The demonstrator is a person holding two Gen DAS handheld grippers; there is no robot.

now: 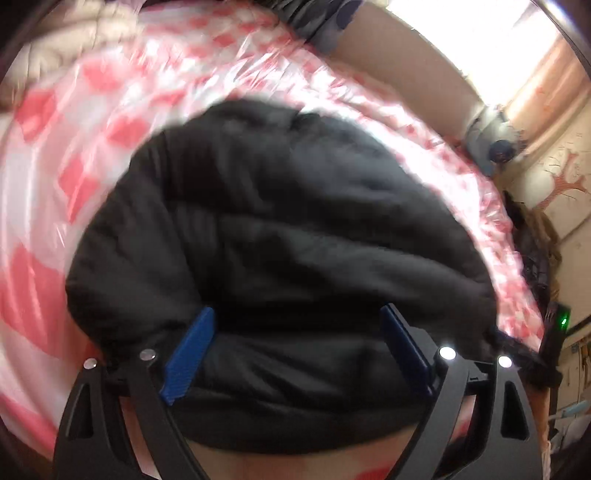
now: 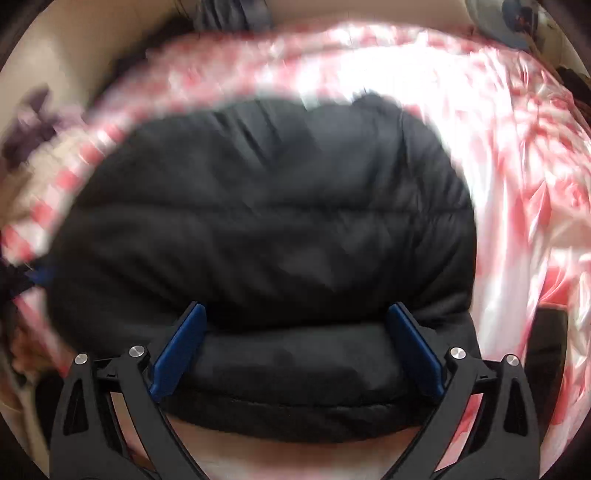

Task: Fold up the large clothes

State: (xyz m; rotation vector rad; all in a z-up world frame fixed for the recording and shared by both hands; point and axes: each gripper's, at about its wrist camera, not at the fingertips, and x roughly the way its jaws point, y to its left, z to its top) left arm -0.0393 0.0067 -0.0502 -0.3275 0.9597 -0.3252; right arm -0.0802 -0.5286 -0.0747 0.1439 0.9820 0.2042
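A black quilted puffer jacket (image 1: 280, 236) lies bunched on a red-and-white checked cover; it also fills the right wrist view (image 2: 266, 221). My left gripper (image 1: 297, 321) is open wide, its blue fingers (image 1: 192, 354) standing either side of a thick fold at the jacket's near edge. My right gripper (image 2: 297, 314) is open wide too, its blue fingers (image 2: 177, 350) straddling the near padded edge of the jacket. Neither pair of fingers is closed on the fabric. Both views are blurred by motion.
The shiny checked cover (image 1: 74, 155) spreads around the jacket, and it shows crumpled at the right in the right wrist view (image 2: 524, 177). A beige wall (image 1: 406, 55) and a bright window (image 1: 480, 33) lie beyond. Dark clothes (image 2: 33, 122) lie at the far left.
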